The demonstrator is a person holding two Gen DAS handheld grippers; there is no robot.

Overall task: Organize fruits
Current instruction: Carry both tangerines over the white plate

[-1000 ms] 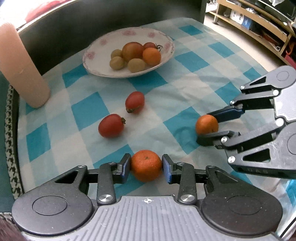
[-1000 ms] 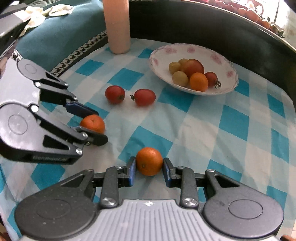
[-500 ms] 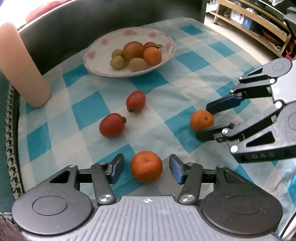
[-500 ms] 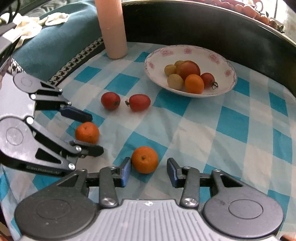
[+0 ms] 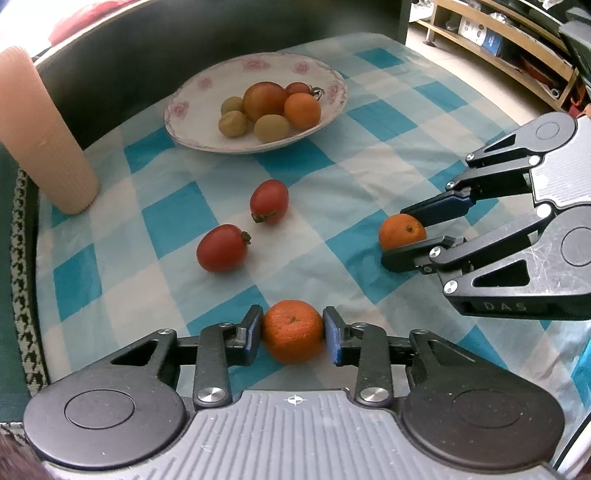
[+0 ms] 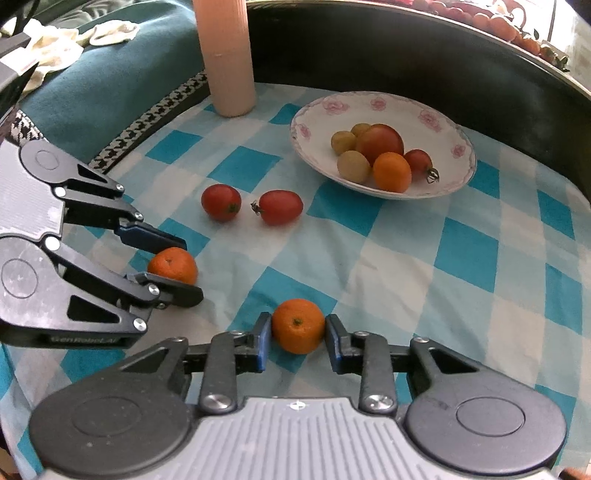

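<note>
On the blue-and-white checked cloth (image 5: 369, 155), my left gripper (image 5: 293, 330) is shut on a tangerine (image 5: 293, 336). From the right wrist view, the same gripper (image 6: 186, 269) and tangerine (image 6: 173, 266) sit at the left. My right gripper (image 6: 298, 332) is shut on a second tangerine (image 6: 298, 325), seen from the left wrist as gripper (image 5: 397, 238) and tangerine (image 5: 402, 232). Both tangerines look low on the cloth. Two red tomatoes (image 5: 221, 248) (image 5: 269, 201) lie loose between the grippers and the flowered bowl (image 5: 207, 110). That bowl (image 6: 406, 107) holds several fruits.
A tall ribbed pink cylinder (image 5: 44, 129) (image 6: 229, 55) stands at the cloth's far left corner. A dark curved rim (image 6: 406, 48) runs behind the bowl. A teal cushion (image 6: 110, 74) lies beyond the left edge. Wooden shelves (image 5: 498, 33) stand off to the right.
Both grippers held their tangerines a second ago, opened and drew back half a second ago, and have now shut on the same tangerines again.
</note>
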